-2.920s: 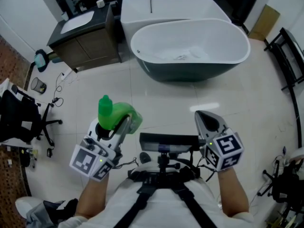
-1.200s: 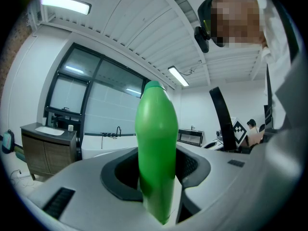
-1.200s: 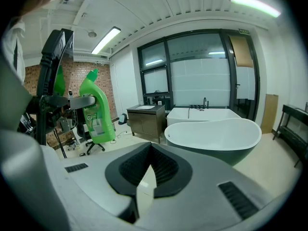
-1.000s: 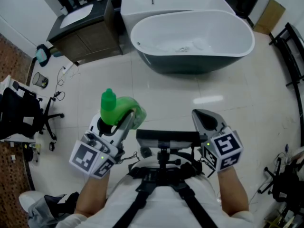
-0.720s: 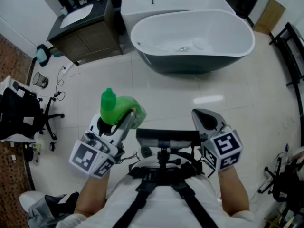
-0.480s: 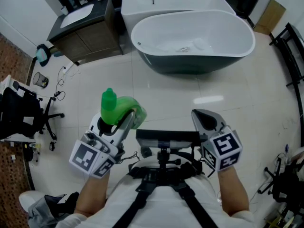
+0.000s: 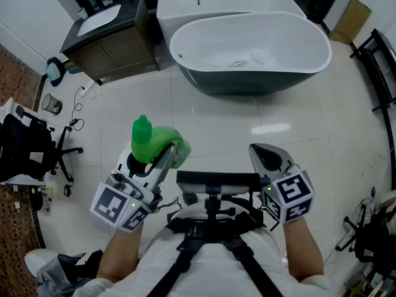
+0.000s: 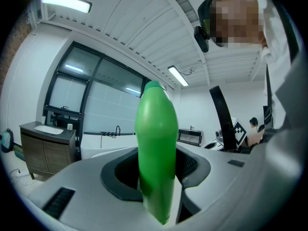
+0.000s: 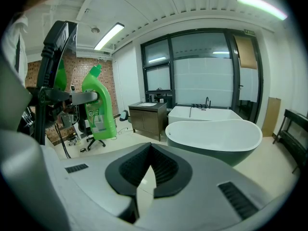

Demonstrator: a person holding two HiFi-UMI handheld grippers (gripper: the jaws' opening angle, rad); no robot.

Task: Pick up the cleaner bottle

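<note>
**Head view.** The person stands on a pale tiled floor (image 7: 210, 119) with one gripper in each hand. The left gripper (image 7: 158, 158) is at the near left and holds the green cleaner bottle (image 7: 150, 143) in the air above the floor, cap uppermost. The right gripper (image 7: 265, 153) is at the near right, level with the left one and well apart from it, and carries nothing. Each gripper bears a cube with square markers, left (image 7: 115, 206) and right (image 7: 292, 194). A white bathtub (image 7: 247, 45) with a dark outer shell stands at the far centre, well apart from the bottle. A dark vanity cabinet (image 7: 114, 51) stands at the far left, and a black office chair (image 7: 28, 153) at the left edge.

**Left gripper view.** The fingers (image 8: 120, 174) of the left gripper (image 8: 156, 179) are pinching the cleaner bottle (image 8: 155, 143), one dark pad on each side of its body. The bottle rises upright between them.

**Right gripper view.** The fingers (image 9: 168, 170) of the right gripper (image 9: 144, 184) are pressed together with nothing between them. To the left, the cleaner bottle (image 9: 98, 107) is seen from the side with its white label facing the camera. The bathtub (image 9: 214, 134) lies ahead to the right, and the vanity cabinet (image 9: 147, 117) stands farther off.
</note>
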